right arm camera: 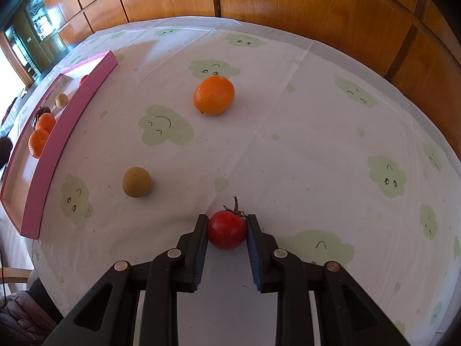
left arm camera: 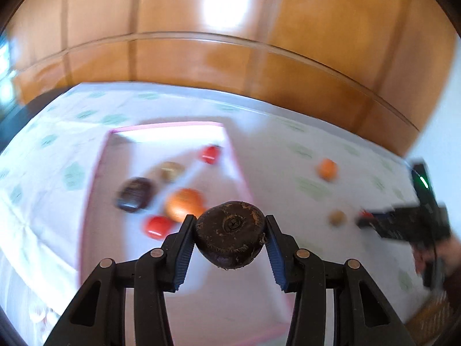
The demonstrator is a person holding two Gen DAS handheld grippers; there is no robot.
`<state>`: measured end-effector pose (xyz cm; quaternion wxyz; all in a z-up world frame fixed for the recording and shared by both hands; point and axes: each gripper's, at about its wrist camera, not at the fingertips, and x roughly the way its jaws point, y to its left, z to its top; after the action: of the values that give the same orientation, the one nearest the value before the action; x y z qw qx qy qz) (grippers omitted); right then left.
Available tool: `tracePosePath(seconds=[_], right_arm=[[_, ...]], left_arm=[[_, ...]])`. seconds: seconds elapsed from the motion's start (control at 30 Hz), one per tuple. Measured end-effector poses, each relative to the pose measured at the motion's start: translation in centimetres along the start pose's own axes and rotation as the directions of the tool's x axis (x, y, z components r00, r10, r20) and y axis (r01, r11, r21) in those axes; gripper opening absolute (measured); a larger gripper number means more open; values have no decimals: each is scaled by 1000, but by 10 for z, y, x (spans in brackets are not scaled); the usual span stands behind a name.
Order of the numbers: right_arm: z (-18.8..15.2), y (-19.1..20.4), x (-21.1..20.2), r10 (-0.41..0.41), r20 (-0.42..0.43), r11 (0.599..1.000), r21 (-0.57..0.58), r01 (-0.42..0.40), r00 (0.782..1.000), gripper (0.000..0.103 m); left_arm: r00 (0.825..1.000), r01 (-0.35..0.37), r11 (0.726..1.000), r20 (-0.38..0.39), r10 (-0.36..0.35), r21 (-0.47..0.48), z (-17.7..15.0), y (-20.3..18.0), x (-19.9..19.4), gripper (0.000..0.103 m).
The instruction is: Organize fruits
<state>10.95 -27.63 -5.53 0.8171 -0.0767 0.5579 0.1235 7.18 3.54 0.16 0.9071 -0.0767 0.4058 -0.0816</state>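
Only the left gripper [left arm camera: 230,232] clamps a dark fruit [left arm camera: 230,235]; right gripper [right arm camera: 227,232] pinches a tomato [right arm camera: 227,229].

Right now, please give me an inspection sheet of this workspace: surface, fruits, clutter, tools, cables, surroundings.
Surface: table under white cloth printed with green clouds.
Job's things: pink tray at left holds oranges, red fruits and dark and tan ones; on the cloth lie an orange and a tan fruit.
Clutter: nothing seen.
Tools: left tool grips a dark brown fruit above the tray; right tool closed around a tomato on the cloth.
Cables: nothing seen.
Surroundings: wooden panels behind.
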Motion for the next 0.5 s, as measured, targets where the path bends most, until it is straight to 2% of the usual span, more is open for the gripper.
tracePosePath(seconds=[0.13, 0.23, 0.5], right_arm=[[0, 0, 0, -1, 1, 1000, 1, 1, 1000, 26], [0, 2, 0, -6, 2, 1000, -2, 6, 1000, 26], [-1, 1, 0, -5, 2, 1000, 0, 5, 1000, 26]], left_arm=[[998, -62, 995, 21, 64, -75, 26, 39, 10, 47], [995, -95, 988, 9, 97, -118, 42, 58, 26, 47], [987, -158, 977, -24, 157, -142, 64, 74, 65, 47]])
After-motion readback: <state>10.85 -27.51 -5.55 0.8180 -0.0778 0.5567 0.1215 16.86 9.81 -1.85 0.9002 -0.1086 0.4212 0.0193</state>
